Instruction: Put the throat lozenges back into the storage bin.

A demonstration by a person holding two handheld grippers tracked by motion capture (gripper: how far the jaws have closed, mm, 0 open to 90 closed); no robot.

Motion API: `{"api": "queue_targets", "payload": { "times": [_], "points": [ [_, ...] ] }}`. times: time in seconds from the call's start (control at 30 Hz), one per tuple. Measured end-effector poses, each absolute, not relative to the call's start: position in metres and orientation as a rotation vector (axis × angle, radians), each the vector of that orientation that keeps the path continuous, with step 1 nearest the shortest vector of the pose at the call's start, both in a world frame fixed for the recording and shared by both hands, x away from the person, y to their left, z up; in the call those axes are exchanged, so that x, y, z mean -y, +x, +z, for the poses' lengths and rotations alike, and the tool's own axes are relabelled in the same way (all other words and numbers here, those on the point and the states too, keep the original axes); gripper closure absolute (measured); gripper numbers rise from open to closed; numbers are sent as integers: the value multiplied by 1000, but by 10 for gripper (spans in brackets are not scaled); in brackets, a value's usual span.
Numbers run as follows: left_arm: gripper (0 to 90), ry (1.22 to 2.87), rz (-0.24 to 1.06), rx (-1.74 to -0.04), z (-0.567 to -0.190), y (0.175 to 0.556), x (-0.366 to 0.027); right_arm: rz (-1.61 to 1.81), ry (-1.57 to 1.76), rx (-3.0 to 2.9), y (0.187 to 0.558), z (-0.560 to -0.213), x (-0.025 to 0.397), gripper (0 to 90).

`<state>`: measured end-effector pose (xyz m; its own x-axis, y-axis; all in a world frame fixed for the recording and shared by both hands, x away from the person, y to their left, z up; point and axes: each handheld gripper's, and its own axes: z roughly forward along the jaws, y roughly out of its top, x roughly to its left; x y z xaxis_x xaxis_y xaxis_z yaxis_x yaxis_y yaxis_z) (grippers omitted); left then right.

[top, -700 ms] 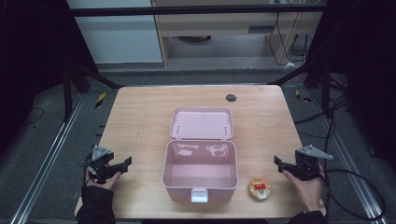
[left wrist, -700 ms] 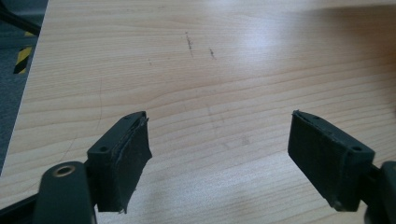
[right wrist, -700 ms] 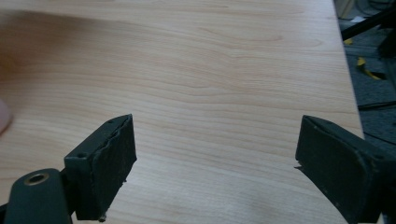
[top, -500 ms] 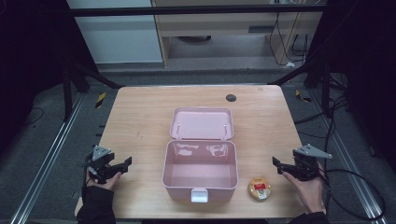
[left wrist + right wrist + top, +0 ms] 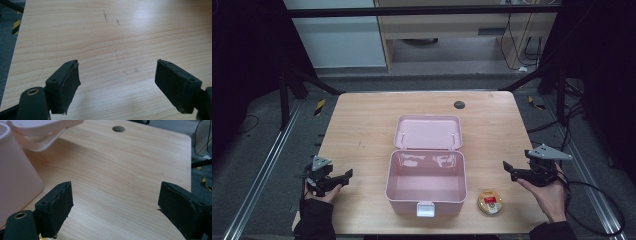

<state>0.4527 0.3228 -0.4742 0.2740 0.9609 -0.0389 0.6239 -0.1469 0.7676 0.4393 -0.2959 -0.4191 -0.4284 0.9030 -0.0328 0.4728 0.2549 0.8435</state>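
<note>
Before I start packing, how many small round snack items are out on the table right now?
1: the round yellow packet lies on the table, just right of the open pink box, near the right gripper.

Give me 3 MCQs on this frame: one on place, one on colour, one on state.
1. Where does the round snack lie?
A. inside the box
B. on the table, right of the box's front corner
C. on the lid

2. What colour is the box?
A. blue
B. pink
C. green

3. How stands the right claw?
A. open, holding nothing
B. shut on the snack
C. shut on the lid

Key: 1 B, the high view shows the snack on the bare table beside the box. 2 B, box and lid are both pink. 3 A, in the right gripper view the jaws stand wide apart with only wood between them.
</note>
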Motion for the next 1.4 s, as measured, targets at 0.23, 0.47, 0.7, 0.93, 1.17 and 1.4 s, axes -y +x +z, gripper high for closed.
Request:
{"api": "queue_targets", "payload": {
  "times": [0.23,0.47,0.7,0.93,1.17,1.4],
  "points": [
    [187,1873,625,-1432,-475,454,-322,1070,1147,-2074,442,-397,291,121],
    [188,1884,627,-1433,-476,454,-322,1047,1044,-2182,441,-379,284,118],
    [192,1895,629,-1428,-476,454,-321,962,921,-2325,441,-373,275,119],
    [192,1906,631,-1423,-476,454,-320,908,842,-2434,439,-375,264,115],
    [198,1910,636,-1417,-476,453,-319,839,742,-2551,436,-384,255,112],
    [200,1913,636,-1413,-476,453,-318,788,655,-2630,432,-393,251,112]
  ]
}}
